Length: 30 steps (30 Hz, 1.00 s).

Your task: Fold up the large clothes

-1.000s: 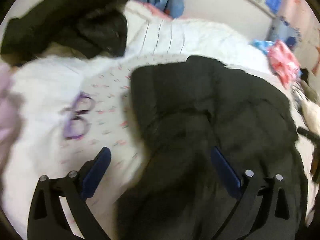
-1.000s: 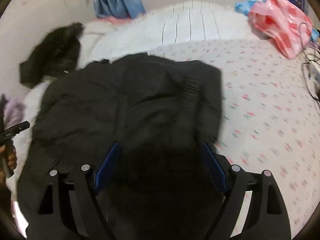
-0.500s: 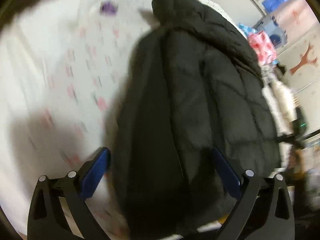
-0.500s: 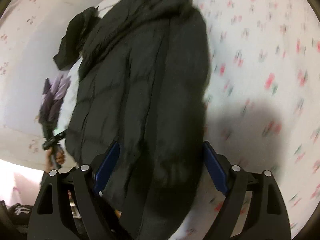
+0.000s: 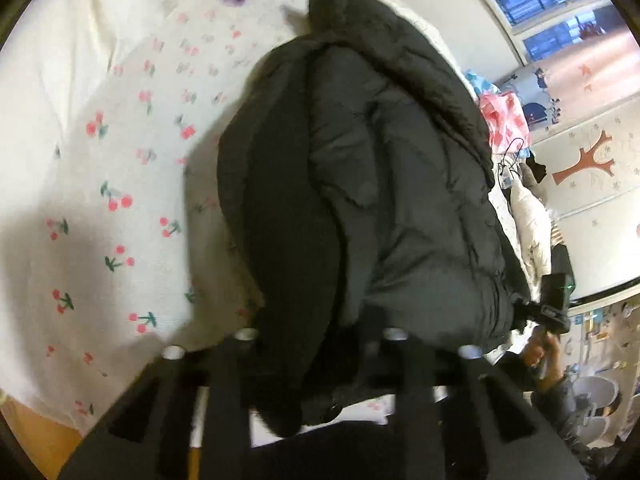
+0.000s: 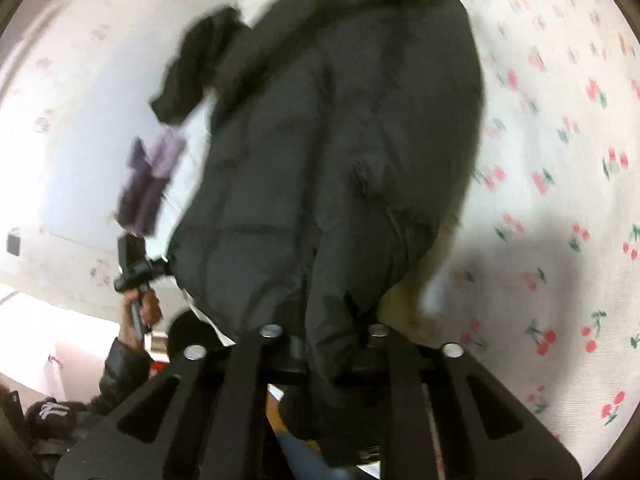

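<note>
A black puffer jacket (image 5: 380,180) lies lengthwise on the cherry-print bed sheet (image 5: 120,200), its hem at the near edge of the bed. My left gripper (image 5: 320,344) is at the hem's left part, its jaws closing with a fold of jacket pinched between them. In the right wrist view the jacket (image 6: 340,140) runs away from me, and my right gripper (image 6: 324,332) is closing on the hem's right part, fabric caught between its jaws. Dark cloth hides the pads of both. Each view shows the other gripper held in a hand at the jacket's far corner.
A second dark garment (image 6: 192,68) and a purple item (image 6: 148,184) lie beyond the jacket on the left. A pink bag (image 5: 504,116) and a white garment (image 5: 528,216) sit at the bed's right side. The bed's edge (image 5: 40,440) is just below my grippers.
Both grippers came back to the jacket's near hem and tipped downward. Their jaws, wide open before, have drawn together on the fabric.
</note>
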Motion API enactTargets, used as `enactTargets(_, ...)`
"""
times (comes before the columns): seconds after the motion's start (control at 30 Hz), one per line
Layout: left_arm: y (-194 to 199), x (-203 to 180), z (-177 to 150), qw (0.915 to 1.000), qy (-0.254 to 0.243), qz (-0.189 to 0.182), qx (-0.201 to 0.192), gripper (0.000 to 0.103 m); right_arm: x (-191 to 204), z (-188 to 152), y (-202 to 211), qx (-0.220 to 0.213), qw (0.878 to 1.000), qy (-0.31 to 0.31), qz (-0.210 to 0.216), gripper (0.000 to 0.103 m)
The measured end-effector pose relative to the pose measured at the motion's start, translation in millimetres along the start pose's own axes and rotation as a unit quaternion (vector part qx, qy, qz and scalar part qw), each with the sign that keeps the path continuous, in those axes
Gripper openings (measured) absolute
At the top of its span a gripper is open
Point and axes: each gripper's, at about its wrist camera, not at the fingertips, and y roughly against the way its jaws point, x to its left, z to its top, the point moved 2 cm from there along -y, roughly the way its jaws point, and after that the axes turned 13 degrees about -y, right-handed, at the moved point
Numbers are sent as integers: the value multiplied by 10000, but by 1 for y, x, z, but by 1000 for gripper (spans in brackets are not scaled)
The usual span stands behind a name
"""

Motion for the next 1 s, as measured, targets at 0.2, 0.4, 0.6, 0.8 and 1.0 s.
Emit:
enactTargets(0.2,72,-70,21,9953,-550,-307,-740,11,68,1,68,-937,9913,507,775,5)
enactTargets(0.4,137,-122,-5,9865,-1095,-781,-931,11,109,-36,171,-1451,9784,1036,1042,5)
enactTargets(0.6,116,-106,-90,9844,-1542,-712,463,34,34,-94,191,-302,9967,712,-252,19)
enactTargets(0.8,143,-45,-70,9980,-523,-114,-321,71,1,-46,208,-942,9951,80,-299,61)
enactTargets(1.0,87,-43,51,9898,-348,-30,-1383,86,61,87,115,-1446,9858,620,-594,83)
